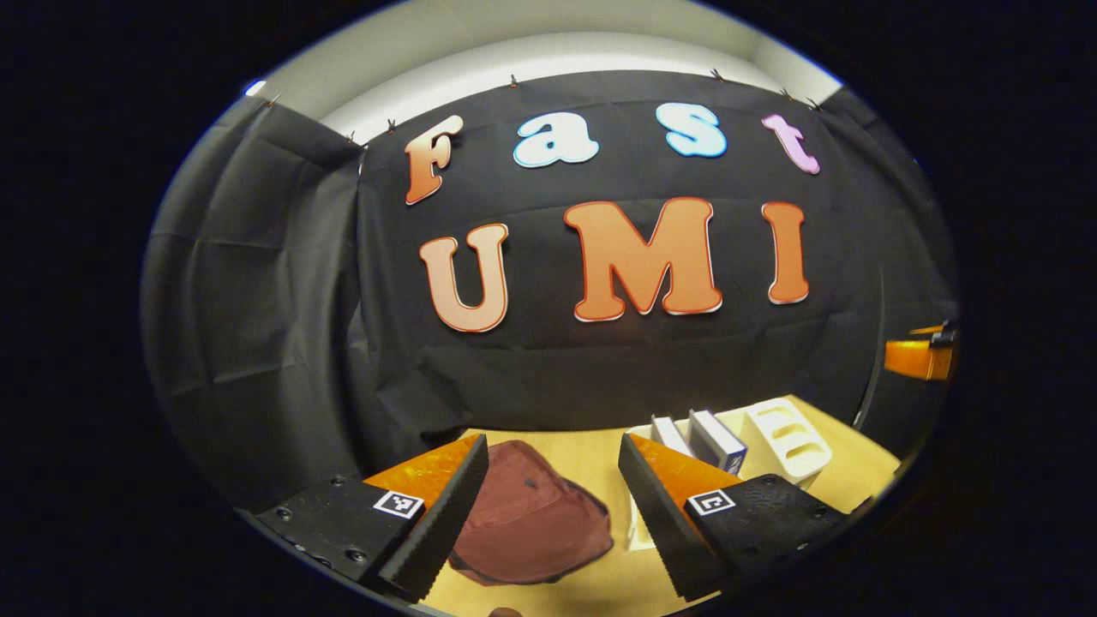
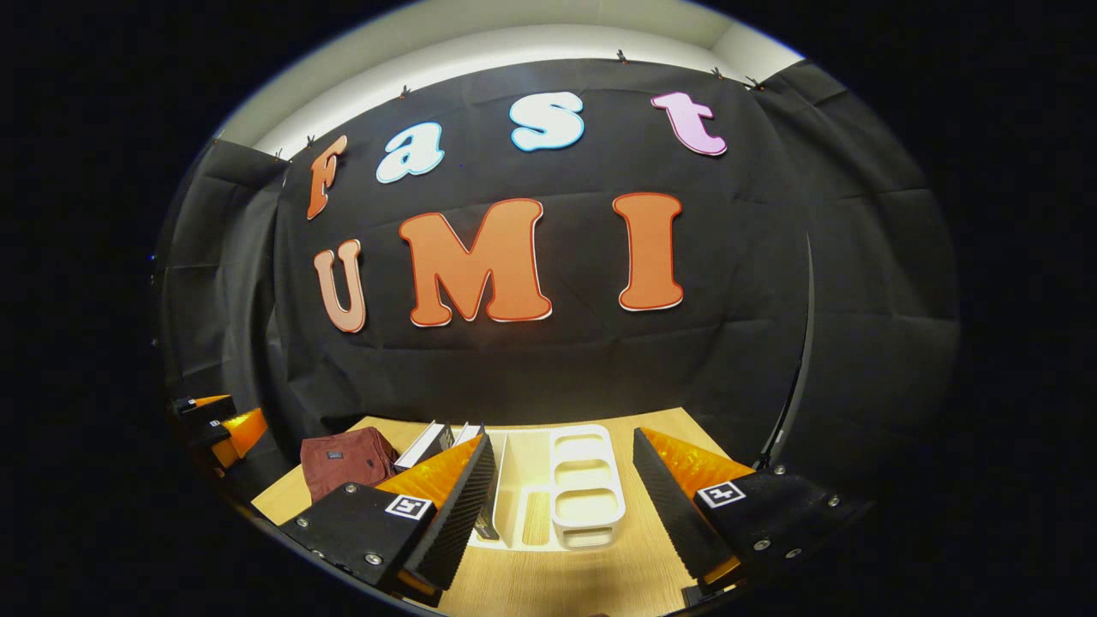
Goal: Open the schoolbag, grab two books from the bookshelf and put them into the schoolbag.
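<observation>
Wooden table (image 2: pixel 548 591), schoolbag (image 1: pixel 527 514) unopened, both grippers' jaws apart, empty.
Risk: books (image 1: pixel 716 441) lean in bookshelf (image 2: pixel 583 488) (could topple if nudged).

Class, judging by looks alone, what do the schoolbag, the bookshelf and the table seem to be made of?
Schoolbag: dark red woven fabric, matte, slumped in soft creases.
Bookshelf: probably moulded white plastic, smooth, with rounded cut-out edges.
Table: pale wood or wood-look laminate, showing faint grain lines.

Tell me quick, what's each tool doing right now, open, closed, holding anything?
Left tool: open, holding nothing, above the schoolbag.
Right tool: open, holding nothing, facing the bookshelf.
</observation>
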Motion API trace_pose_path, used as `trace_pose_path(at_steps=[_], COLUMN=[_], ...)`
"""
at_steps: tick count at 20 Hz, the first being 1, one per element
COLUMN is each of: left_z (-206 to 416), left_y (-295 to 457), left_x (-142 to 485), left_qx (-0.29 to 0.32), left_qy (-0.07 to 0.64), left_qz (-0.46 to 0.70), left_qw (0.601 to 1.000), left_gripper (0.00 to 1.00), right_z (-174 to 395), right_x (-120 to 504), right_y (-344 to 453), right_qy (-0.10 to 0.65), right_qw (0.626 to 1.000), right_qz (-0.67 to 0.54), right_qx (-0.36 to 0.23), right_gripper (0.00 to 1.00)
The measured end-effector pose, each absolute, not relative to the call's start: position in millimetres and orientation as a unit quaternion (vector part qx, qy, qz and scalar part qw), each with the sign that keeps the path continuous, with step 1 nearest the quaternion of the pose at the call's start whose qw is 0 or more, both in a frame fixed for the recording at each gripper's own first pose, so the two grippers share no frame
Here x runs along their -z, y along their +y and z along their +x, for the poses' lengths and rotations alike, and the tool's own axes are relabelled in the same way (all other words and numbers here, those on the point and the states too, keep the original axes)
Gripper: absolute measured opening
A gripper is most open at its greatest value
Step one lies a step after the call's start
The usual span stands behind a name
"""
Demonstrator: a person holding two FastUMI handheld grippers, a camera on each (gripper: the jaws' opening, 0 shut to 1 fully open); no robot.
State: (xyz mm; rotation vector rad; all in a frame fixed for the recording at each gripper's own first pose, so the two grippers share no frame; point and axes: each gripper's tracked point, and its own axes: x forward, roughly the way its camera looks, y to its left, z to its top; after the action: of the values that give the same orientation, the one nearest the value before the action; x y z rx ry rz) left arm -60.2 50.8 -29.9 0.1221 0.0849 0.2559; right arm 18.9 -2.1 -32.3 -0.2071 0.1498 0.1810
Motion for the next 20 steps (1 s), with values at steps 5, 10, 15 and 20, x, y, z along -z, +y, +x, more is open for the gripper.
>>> trace_pose_path(at_steps=[5, 10, 15, 20], left_z=[-57, -42, -25, -10], left_y=[56, 44, 36, 49], left_x=[94, 169, 265, 340], left_qx=[-0.108, -0.081, -0.038, -0.017], left_qy=[0.108, 0.169, 0.253, 0.315], left_qz=[0.151, 0.199, 0.263, 0.300], left_qw=[0.977, 0.962, 0.930, 0.900], left_gripper=[0.96, 0.96, 0.96, 0.98], right_z=[24, 27, 27, 25], right_x=[50, 60, 73, 78], right_y=[-18, -31, -43, -59], right_qy=[0.102, 0.118, 0.147, 0.160], right_qw=[0.985, 0.983, 0.978, 0.978], right_qz=[-0.115, -0.128, -0.141, -0.136], right_qx=[-0.073, -0.054, -0.035, -0.006], right_gripper=[0.96, 0.97, 0.97, 0.97])
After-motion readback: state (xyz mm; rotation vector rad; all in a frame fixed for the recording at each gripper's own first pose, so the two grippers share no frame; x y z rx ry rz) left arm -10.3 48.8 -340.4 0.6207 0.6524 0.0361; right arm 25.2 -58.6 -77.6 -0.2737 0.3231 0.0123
